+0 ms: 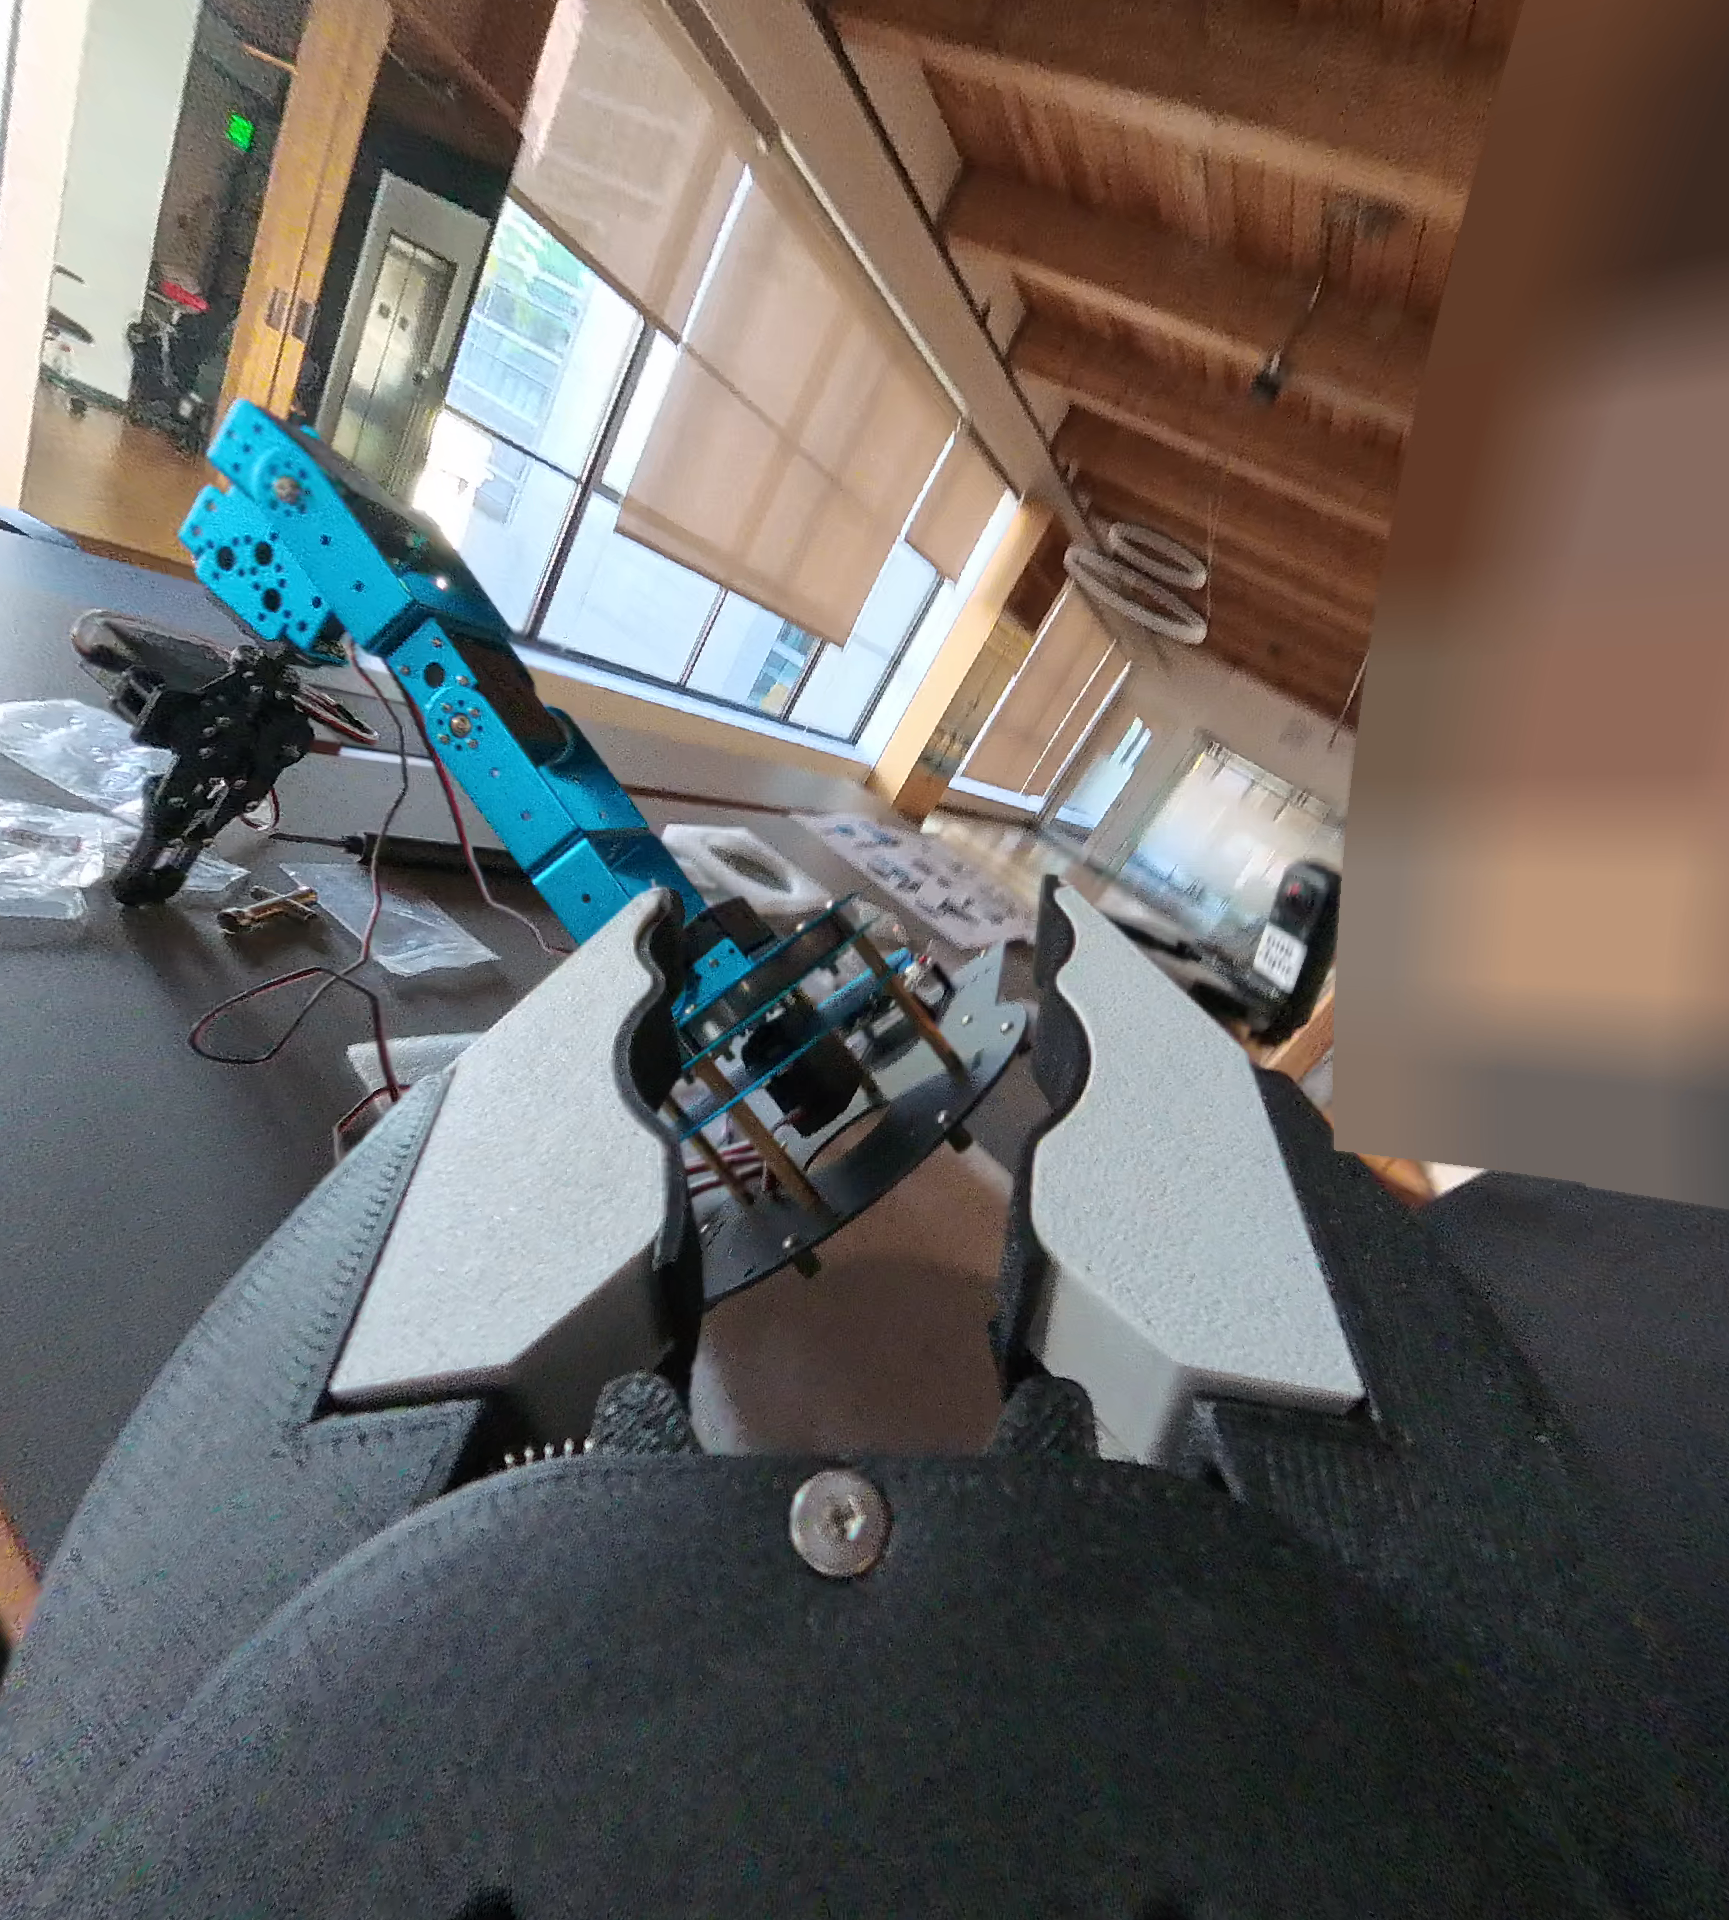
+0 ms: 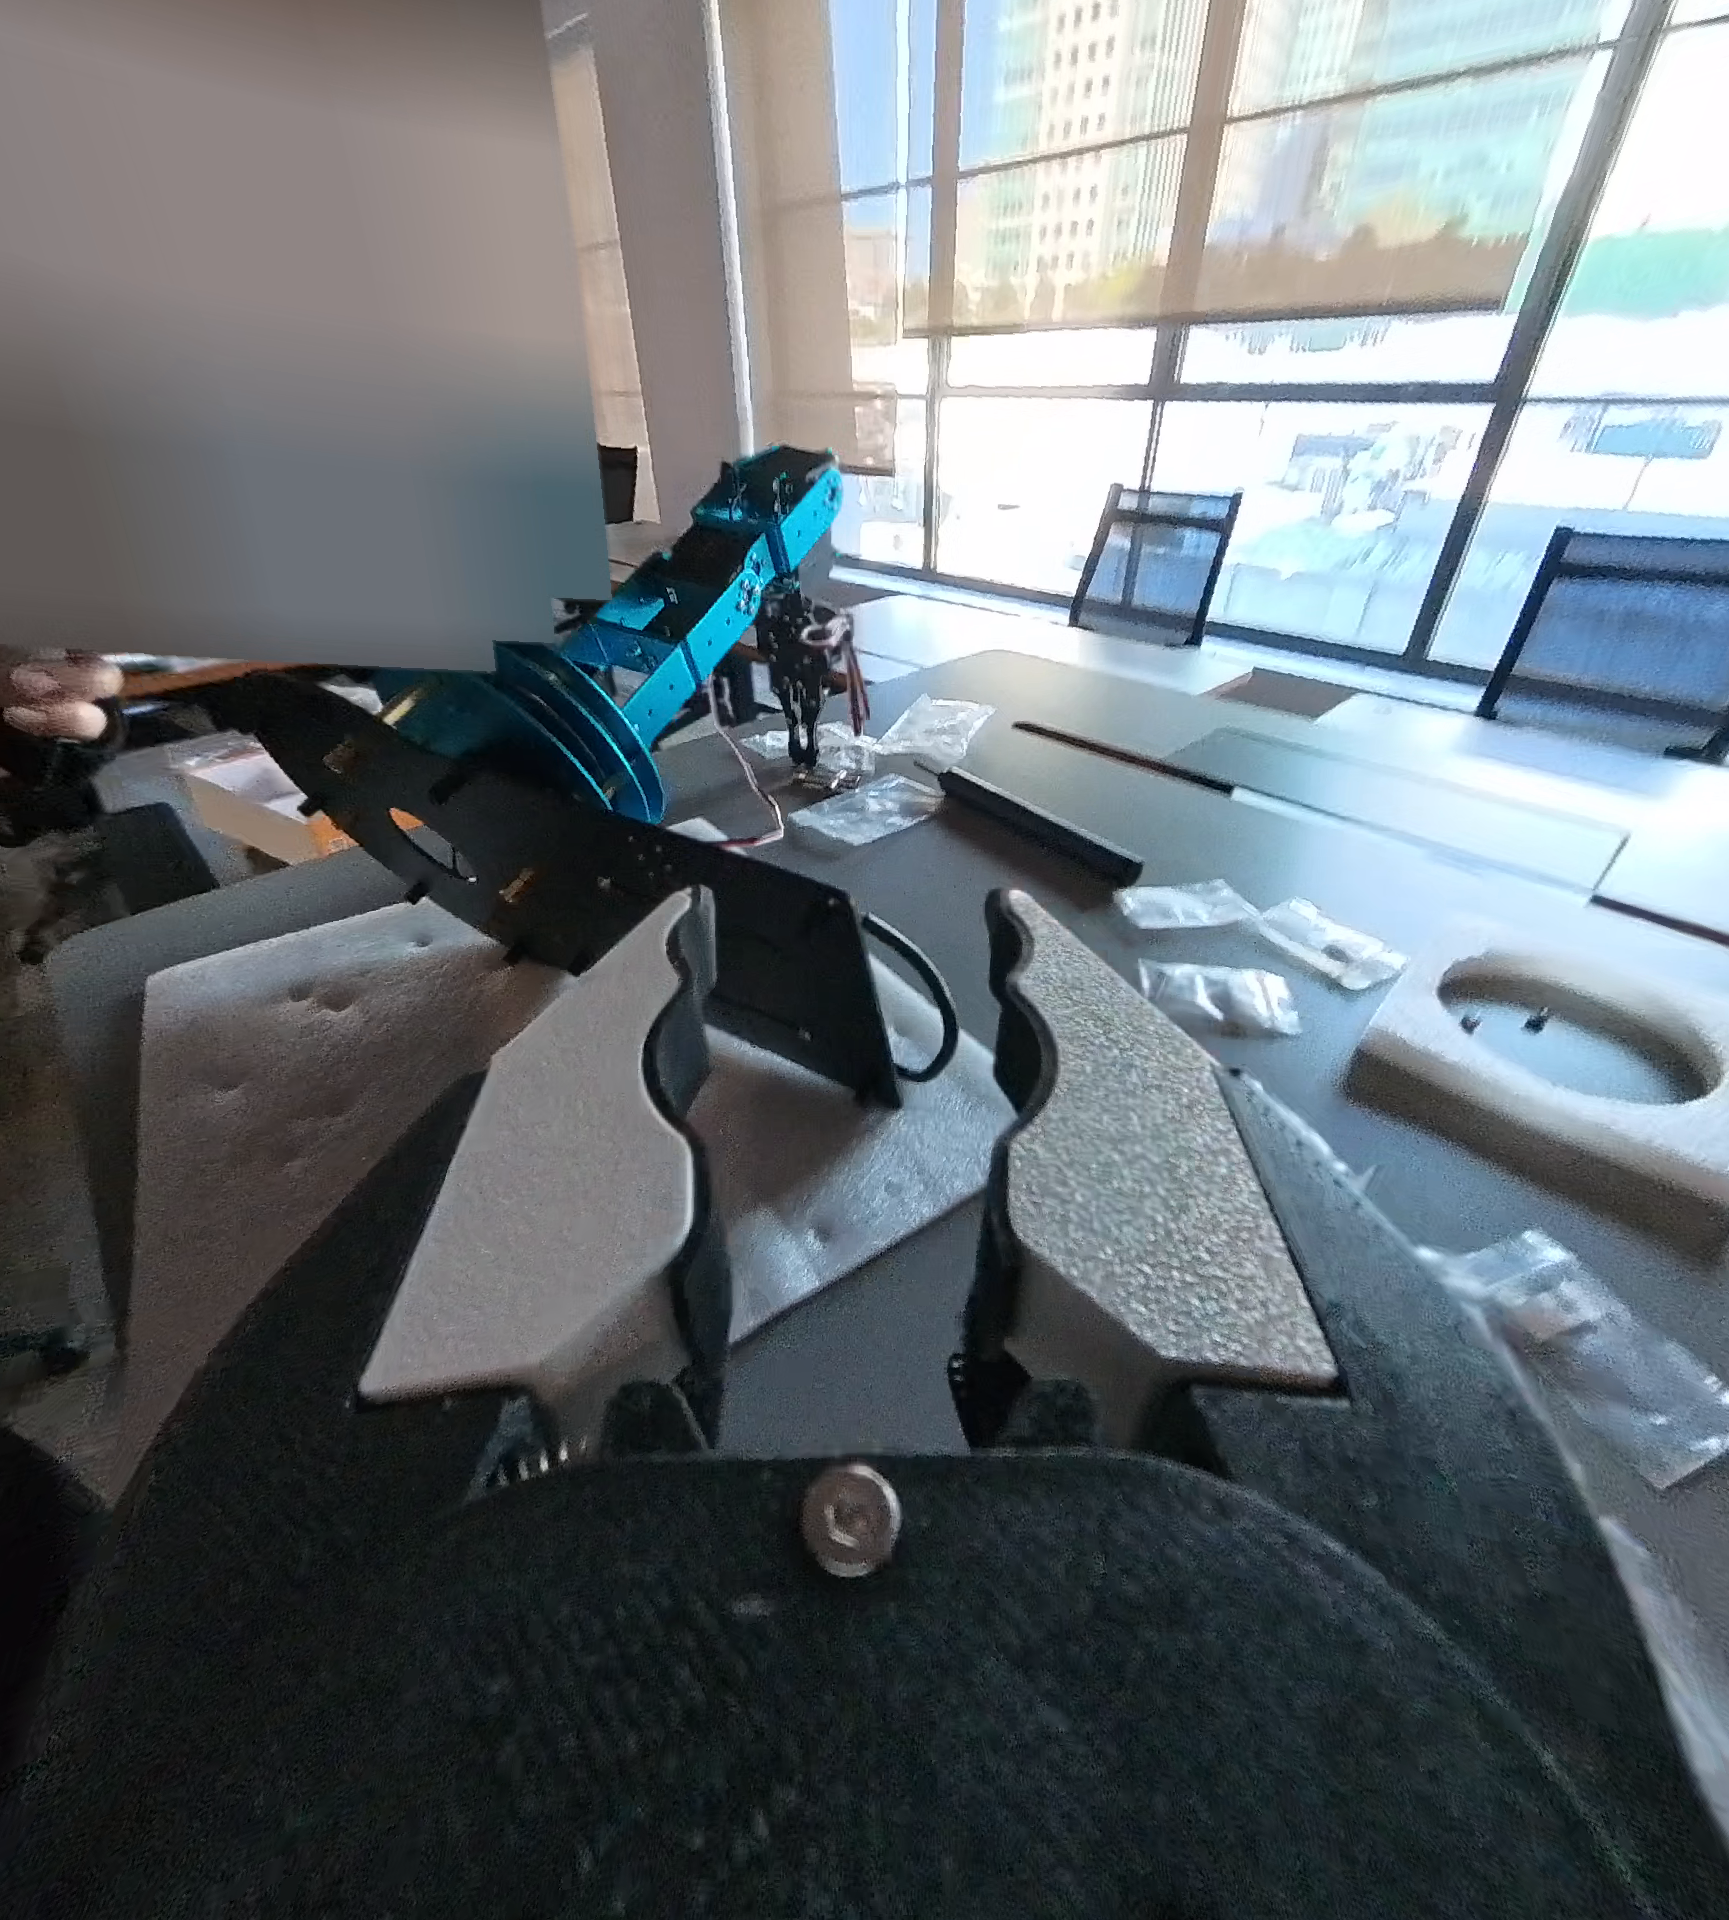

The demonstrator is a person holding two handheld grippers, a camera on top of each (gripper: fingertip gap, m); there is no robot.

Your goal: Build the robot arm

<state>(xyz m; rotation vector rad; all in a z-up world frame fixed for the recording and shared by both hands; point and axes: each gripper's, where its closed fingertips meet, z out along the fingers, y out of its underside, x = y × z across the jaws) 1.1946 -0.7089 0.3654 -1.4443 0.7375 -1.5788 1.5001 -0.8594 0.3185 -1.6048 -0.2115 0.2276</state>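
Left side first: my left gripper (image 1: 855, 1039) has its fingers spread apart w/ nothing clamped, and the black round base plate (image 1: 901, 1122) of the blue robot arm kit (image 1: 486, 717) sits in the gap btw them. Can't tell if either finger actually touches it. The kit is tipped over, blue links slanting up and away to the left, its black claw (image 1: 205, 748) down by the dark tabletop (image 1: 60, 1091) among clear plastic bags (image 1: 29, 842) and red/black wires (image 1: 320, 987).

From my right gripper (image 2: 844, 997), fingers also apart, holding nothing. Straight ahead is a black plate (image 2: 798, 987) at the kit's low end, resting on white foam (image 2: 247, 1070); the left finger tip (image 2: 673, 935) is just beside it, contact unclear tbh. A person's hand (image 2: 49, 696) is at the far left edge. Further right: a black bar (image 2: 1036, 826), more small bags (image 2: 1218, 997), then a foam block w/ a round cutout (image 2: 1566, 1143). Two chairs (image 2: 1660, 634) by the windows.
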